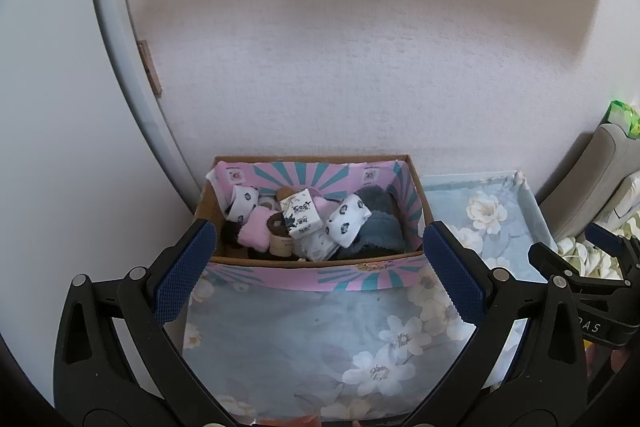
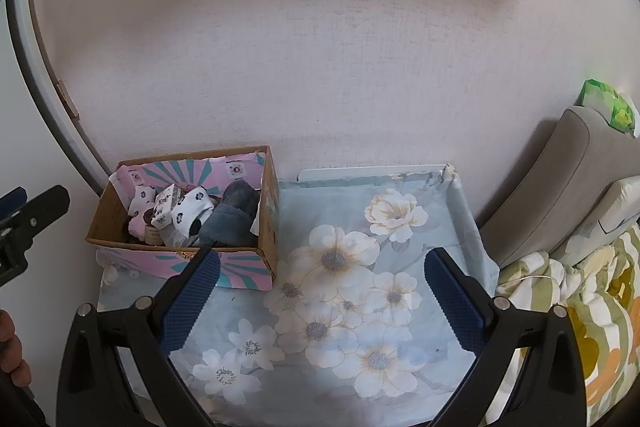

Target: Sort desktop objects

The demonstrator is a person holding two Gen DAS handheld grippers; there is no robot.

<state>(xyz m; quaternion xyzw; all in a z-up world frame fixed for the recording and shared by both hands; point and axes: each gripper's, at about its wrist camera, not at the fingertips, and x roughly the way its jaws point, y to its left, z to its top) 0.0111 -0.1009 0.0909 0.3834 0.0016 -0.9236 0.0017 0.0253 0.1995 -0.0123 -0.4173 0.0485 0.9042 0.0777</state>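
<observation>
An open cardboard box with a pink and teal lining stands at the back left of the table, against the wall. It holds white patterned socks, a pink sock, a small printed carton, a round wooden spool and a dark blue fluffy cloth. My left gripper is open just in front of the box, with nothing between its fingers. My right gripper is open over the flowered tablecloth, to the right of the box, and holds nothing.
The wall runs right behind the table. A grey cushion and a flowered quilt lie to the right, with a green packet on top. A white curved frame stands at left. A hand shows at the left edge.
</observation>
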